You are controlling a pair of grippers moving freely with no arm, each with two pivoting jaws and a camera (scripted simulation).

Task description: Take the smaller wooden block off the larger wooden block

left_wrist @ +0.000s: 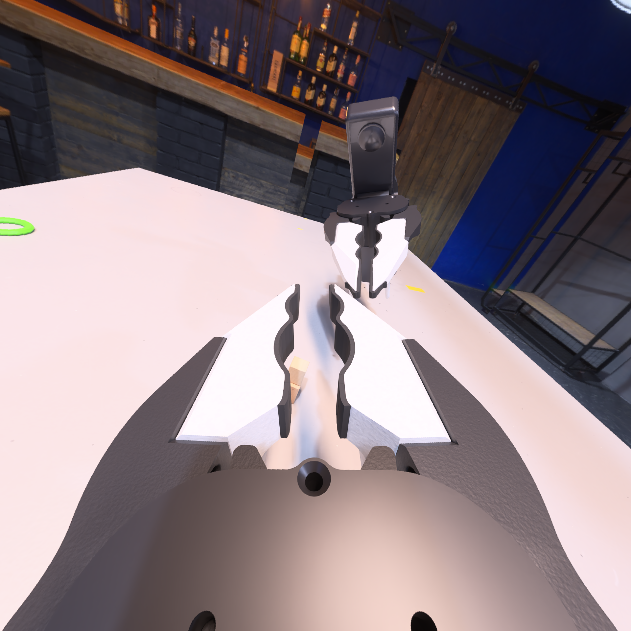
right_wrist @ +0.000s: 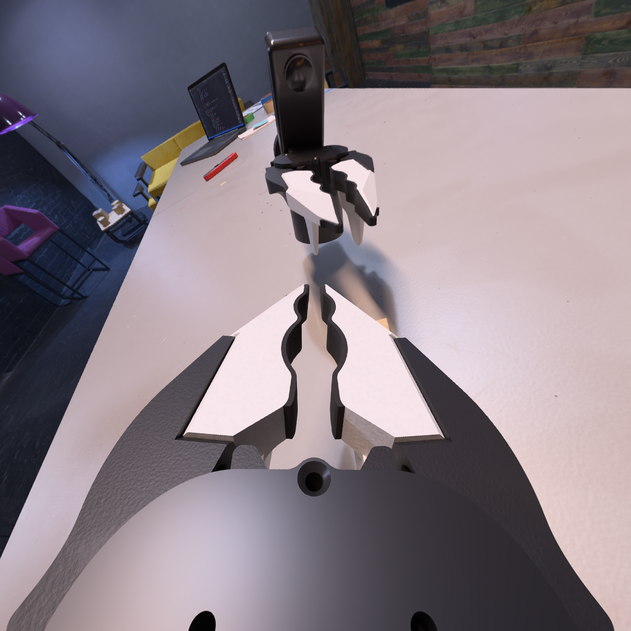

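Left gripper (left_wrist: 314, 290), jaws slightly parted and empty, above the stacked wooden blocks (left_wrist: 297, 377) near its left finger on the white table (left_wrist: 136, 290); advise centring, then pinching only the smaller wooden block (left_wrist: 299, 370); right gripper (right_wrist: 314, 290) likewise empty, narrowly open.

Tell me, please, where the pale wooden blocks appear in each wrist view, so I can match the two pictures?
Left wrist view: the pale wooden blocks show low between the left gripper fingers, partly hidden by the left-hand finger.
Right wrist view: only a tan corner peeks out beside the right gripper, on the right; probably the same blocks.
Shared landmark: the white table.
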